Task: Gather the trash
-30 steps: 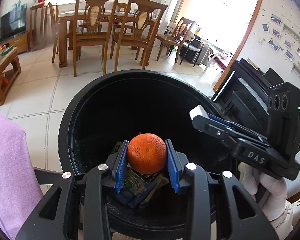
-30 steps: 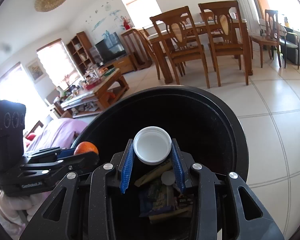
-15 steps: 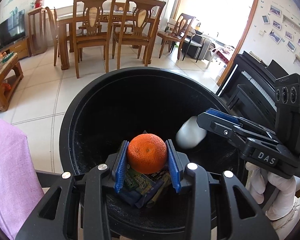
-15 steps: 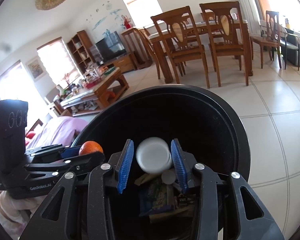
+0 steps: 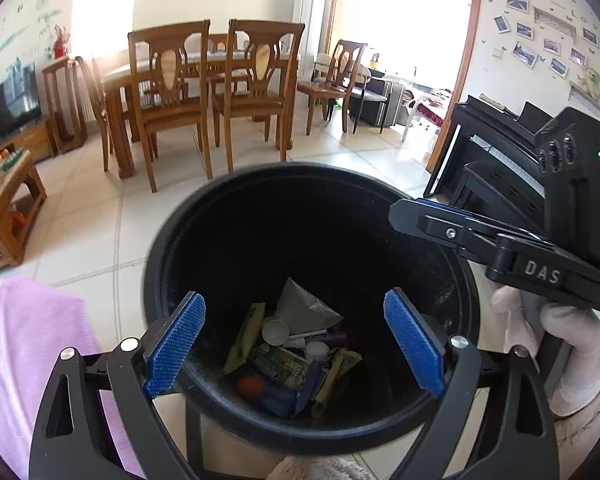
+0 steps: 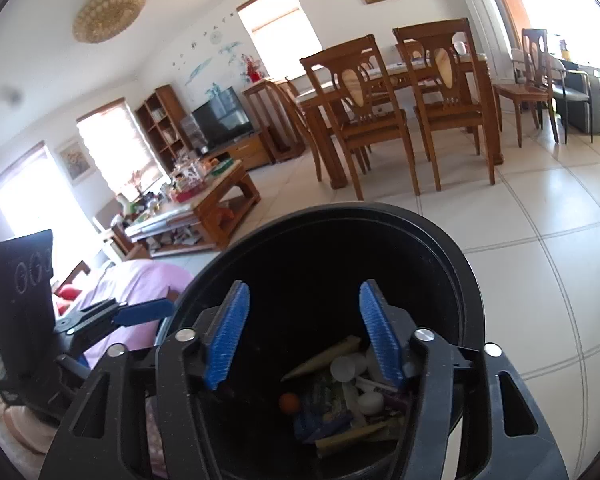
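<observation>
A black trash bin stands on the tiled floor under both grippers. At its bottom lie the orange, a white cup and several wrappers. My left gripper hangs over the bin's near rim, its jaws opening wide with nothing between them. My right gripper reaches in from the right in a gloved hand. In the right wrist view my right gripper is opening above the bin, nothing between its pads. The orange and white cup lie below. My left gripper shows at the left.
A pink cloth lies close on the bin's left. A wooden dining table with chairs stands beyond the bin, a cluttered coffee table to the left, and a black piano to the right. Tiled floor surrounds the bin.
My left gripper opened and the orange dropped to the bin's bottom. My right gripper opened and the white cup fell in. The left gripper drew back and up a little.
</observation>
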Motion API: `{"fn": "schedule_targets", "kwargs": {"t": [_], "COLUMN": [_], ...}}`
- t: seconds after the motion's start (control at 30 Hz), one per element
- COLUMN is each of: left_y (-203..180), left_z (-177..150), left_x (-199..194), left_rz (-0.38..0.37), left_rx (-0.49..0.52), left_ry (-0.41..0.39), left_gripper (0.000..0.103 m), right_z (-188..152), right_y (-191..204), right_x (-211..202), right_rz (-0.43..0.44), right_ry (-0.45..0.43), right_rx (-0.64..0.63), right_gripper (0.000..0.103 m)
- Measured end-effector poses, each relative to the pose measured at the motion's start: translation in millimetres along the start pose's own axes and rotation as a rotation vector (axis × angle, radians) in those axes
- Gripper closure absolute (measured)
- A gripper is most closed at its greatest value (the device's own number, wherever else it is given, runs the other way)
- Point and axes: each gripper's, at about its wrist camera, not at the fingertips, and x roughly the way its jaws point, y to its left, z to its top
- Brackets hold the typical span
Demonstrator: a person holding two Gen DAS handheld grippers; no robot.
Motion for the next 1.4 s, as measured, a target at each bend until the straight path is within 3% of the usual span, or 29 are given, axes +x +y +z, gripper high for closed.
{"fn": "schedule_targets", "kwargs": {"t": [0.07,0.17,0.27,0.37,0.47,0.67,0.77,0.97,1.07,1.23,1.4], "left_y": [4,12,29,52,87,164,196,236,255,265,263], "left_z": [-1,-6,-16,-35,-63,-118,-143,-185,-200,-225,-228], "left_x": [-16,-41,-69,-99,-133,-208,-239,-285,-298,-311,-319], "left_rz": [0.016,0.041,0.082,0.185,0.347,0.577,0.644,0.777,0.819,0.855,0.883], "left_rx": [0.003,0.002,-0.016,-0.045,-0.115,-0.308,-0.4,-0.472,-0.509,-0.549,-0.589], "left_ry": [-0.022,-0.056,-0.081,-0.1,-0.104,-0.164,-0.171,-0.212,-0.217,-0.227,-0.25], "left_gripper": [0.005,0.005,0.005,0.005,0.005,0.005,0.005,0.005,0.005,0.005,0.005], "right_z": [0,-2,-4,-8,-12,-32,-48,-85,-94,-108,-101], "right_y": [6,21,43,77,128,253,318,412,434,439,424], "right_x": [3,11,22,34,45,73,90,104,115,125,119], "right_rz": [0.004,-0.006,0.006,0.011,0.038,0.128,0.165,0.215,0.19,0.149,0.196], "right_ry": [0.004,0.026,0.057,0.08,0.077,0.06,0.051,0.015,0.011,-0.034,-0.087], "right_rx": [-0.003,-0.004,-0.013,-0.044,-0.117,-0.301,-0.394,-0.487,-0.486,-0.478,-0.435], "right_gripper": [0.033,0.015,0.014,0.012,0.008,0.005,0.005,0.005,0.005,0.005,0.005]}}
